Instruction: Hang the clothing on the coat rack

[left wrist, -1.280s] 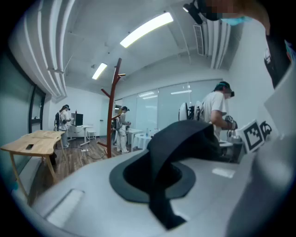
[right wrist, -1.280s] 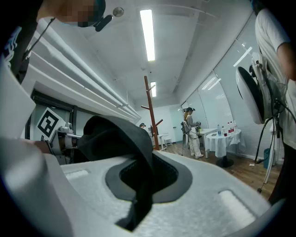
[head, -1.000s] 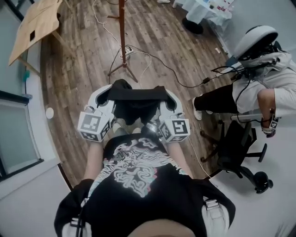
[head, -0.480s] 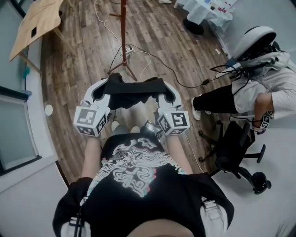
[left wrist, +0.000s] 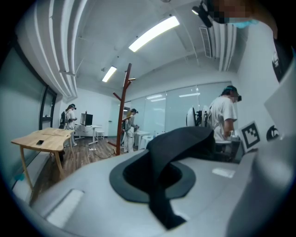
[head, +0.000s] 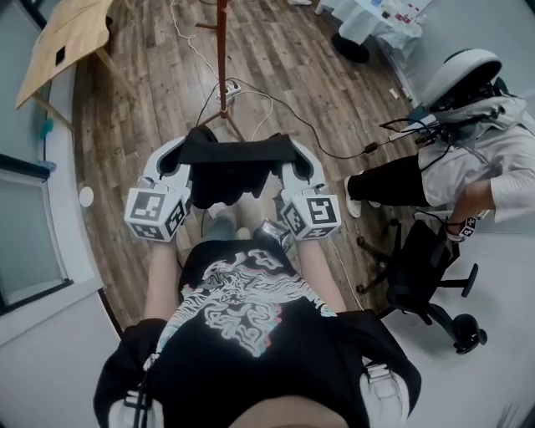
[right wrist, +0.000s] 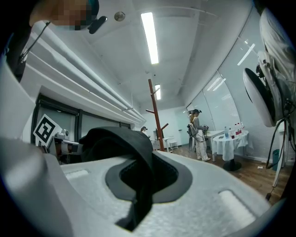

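A black garment [head: 235, 160] is stretched flat between my two grippers at chest height, its lower part sagging beneath. My left gripper [head: 189, 155] is shut on its left end and my right gripper [head: 287, 155] on its right end. In the left gripper view the black cloth [left wrist: 172, 150] is pinched between the jaws of the left gripper [left wrist: 159, 175]. The right gripper view shows the same, with cloth [right wrist: 132, 148] in the right gripper [right wrist: 141, 179]. The brown wooden coat rack [head: 221, 58] stands ahead on the floor. It also rises in the left gripper view [left wrist: 124, 109] and the right gripper view [right wrist: 156, 115].
A seated person in white [head: 472, 159] and a black office chair [head: 426, 272] are at the right. Cables [head: 276, 109] trail over the wood floor by the rack's feet. A wooden table [head: 63, 38] stands far left, a white-clothed table [head: 368, 17] far right.
Both grippers have moved forward toward the coat rack with the garment held taut between them. The seated person's arm has dropped a little.
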Action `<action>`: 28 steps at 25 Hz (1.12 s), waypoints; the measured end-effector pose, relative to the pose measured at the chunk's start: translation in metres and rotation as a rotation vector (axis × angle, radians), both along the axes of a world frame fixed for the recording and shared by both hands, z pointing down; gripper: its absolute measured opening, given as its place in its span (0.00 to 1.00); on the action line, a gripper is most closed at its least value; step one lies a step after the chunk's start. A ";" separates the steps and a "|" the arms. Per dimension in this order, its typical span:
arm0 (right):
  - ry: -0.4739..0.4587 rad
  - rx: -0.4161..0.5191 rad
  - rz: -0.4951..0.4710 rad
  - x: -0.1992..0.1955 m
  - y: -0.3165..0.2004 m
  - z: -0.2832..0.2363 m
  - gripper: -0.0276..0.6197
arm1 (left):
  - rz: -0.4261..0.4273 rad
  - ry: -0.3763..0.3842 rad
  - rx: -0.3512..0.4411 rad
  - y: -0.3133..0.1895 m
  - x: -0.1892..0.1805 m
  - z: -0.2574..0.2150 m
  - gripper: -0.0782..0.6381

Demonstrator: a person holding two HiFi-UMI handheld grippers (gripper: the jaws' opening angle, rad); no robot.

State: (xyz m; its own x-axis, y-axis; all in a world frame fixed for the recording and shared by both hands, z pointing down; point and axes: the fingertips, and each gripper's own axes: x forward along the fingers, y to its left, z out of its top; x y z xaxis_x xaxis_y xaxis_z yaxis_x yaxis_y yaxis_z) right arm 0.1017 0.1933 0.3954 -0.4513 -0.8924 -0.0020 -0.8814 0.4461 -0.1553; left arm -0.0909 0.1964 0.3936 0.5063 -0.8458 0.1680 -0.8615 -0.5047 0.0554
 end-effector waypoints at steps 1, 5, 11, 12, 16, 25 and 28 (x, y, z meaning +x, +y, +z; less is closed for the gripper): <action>-0.004 0.002 -0.003 -0.001 -0.002 0.000 0.06 | -0.004 0.003 0.000 -0.002 -0.002 0.001 0.12; -0.015 -0.001 -0.007 -0.001 -0.016 0.000 0.06 | -0.008 0.008 0.001 -0.015 -0.001 0.003 0.12; -0.007 0.003 -0.012 0.000 -0.050 -0.002 0.06 | -0.018 0.014 0.006 -0.049 -0.001 0.002 0.12; -0.007 0.005 -0.011 0.000 -0.058 -0.002 0.06 | -0.017 0.015 0.007 -0.057 -0.002 0.001 0.12; -0.010 0.015 -0.002 -0.005 -0.093 -0.007 0.06 | -0.025 0.003 0.016 -0.092 -0.007 -0.001 0.12; -0.015 0.007 0.019 -0.015 -0.179 -0.004 0.06 | -0.026 -0.001 0.011 -0.179 -0.018 0.006 0.12; -0.010 -0.003 0.025 -0.021 -0.203 0.000 0.06 | -0.019 -0.002 0.006 -0.204 -0.025 0.007 0.12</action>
State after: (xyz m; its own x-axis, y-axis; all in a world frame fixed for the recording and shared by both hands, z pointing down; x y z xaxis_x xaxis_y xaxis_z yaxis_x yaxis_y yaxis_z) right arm 0.0811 -0.0098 0.3953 -0.4290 -0.9033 -0.0036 -0.8906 0.4236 -0.1654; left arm -0.1154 -0.0077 0.4009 0.4895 -0.8565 0.1638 -0.8712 -0.4882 0.0506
